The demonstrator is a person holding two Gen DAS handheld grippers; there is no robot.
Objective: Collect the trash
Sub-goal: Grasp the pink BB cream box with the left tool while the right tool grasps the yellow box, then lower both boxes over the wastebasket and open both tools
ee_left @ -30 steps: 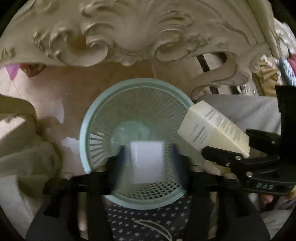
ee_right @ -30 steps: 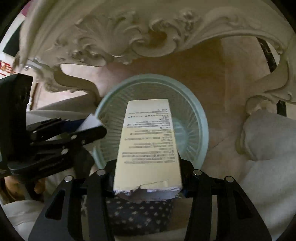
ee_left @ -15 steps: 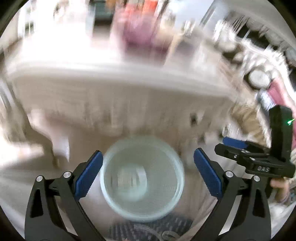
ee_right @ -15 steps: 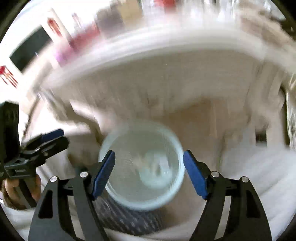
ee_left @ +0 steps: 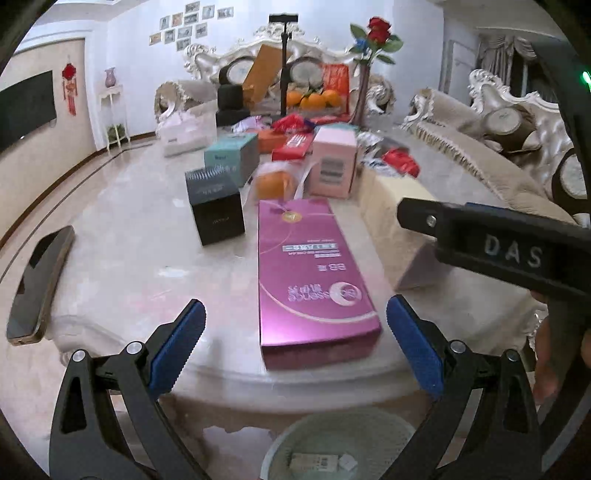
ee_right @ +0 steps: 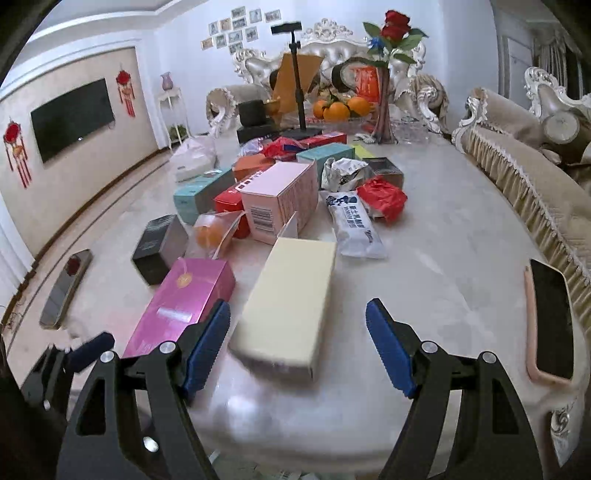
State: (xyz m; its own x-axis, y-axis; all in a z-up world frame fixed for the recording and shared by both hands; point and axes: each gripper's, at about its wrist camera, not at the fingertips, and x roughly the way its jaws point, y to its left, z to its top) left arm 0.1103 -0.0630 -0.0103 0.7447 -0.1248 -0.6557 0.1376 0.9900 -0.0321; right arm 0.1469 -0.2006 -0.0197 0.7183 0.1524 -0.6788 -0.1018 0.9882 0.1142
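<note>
Here, both claws spread and empty, left claw (ee_left: 295,338) view alone shows basket (ee_left: 317,424), right claw (ee_right: 297,343) facing cream box (ee_right: 288,306).

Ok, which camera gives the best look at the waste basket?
The left wrist view: the waste basket sits below the table edge, its rim and contents visible. The right wrist view catches only a sliver at its bottom edge.

home living room: ornate carved sofas (ee_right: 517,155) upper right, wall tv (ee_right: 72,118) at left, framed photos (ee_right: 236,31) up top, marble coffee table (ee_right: 443,229) (strewn with boxes), roses in vase (ee_right: 391,33).
</note>
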